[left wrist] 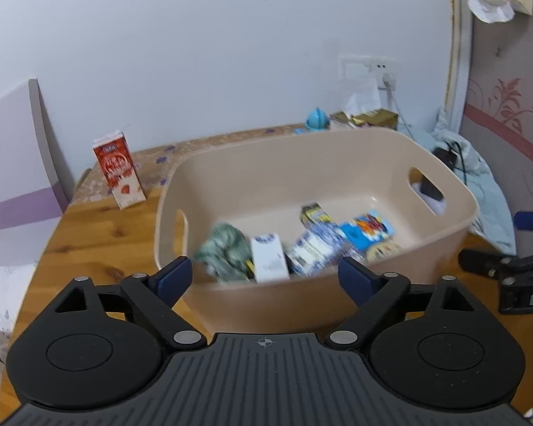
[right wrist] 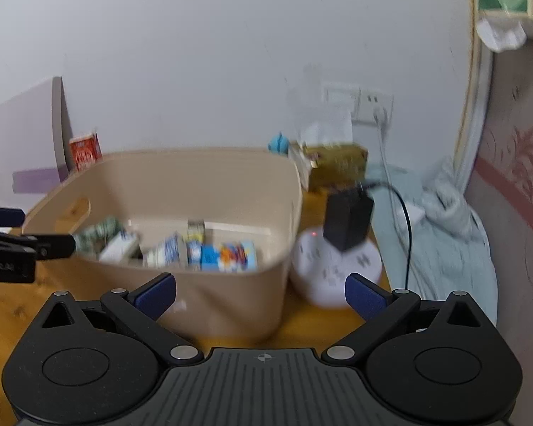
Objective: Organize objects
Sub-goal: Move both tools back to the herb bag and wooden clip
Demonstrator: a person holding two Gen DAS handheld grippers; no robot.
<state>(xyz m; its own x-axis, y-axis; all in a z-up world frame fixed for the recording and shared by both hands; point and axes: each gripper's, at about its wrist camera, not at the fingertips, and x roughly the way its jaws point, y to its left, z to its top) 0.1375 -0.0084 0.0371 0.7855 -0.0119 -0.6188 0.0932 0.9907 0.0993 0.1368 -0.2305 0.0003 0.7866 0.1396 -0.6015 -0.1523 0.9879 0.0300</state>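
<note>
A beige plastic bin (left wrist: 337,156) with handle cut-outs stands on the wooden table (left wrist: 99,234). In it lie a crumpled green cloth (left wrist: 224,248), a white carton (left wrist: 269,257) and several blue printed cartons (left wrist: 337,241). A red milk carton (left wrist: 118,168) stands upright on the table left of the bin. My left gripper (left wrist: 264,277) is open and empty, just in front of the bin's near wall. My right gripper (right wrist: 261,294) is open and empty, near the bin's (right wrist: 195,170) right front corner. The red carton (right wrist: 85,151) shows behind the bin there.
A white round power strip (right wrist: 337,269) with a black adapter (right wrist: 348,220) sits right of the bin. A gold box (right wrist: 337,167), a blue toy (left wrist: 316,118) and a wall socket (left wrist: 369,71) are behind. Light-blue cloth (right wrist: 444,248) lies at right. A purple-white board (left wrist: 14,163) leans at left.
</note>
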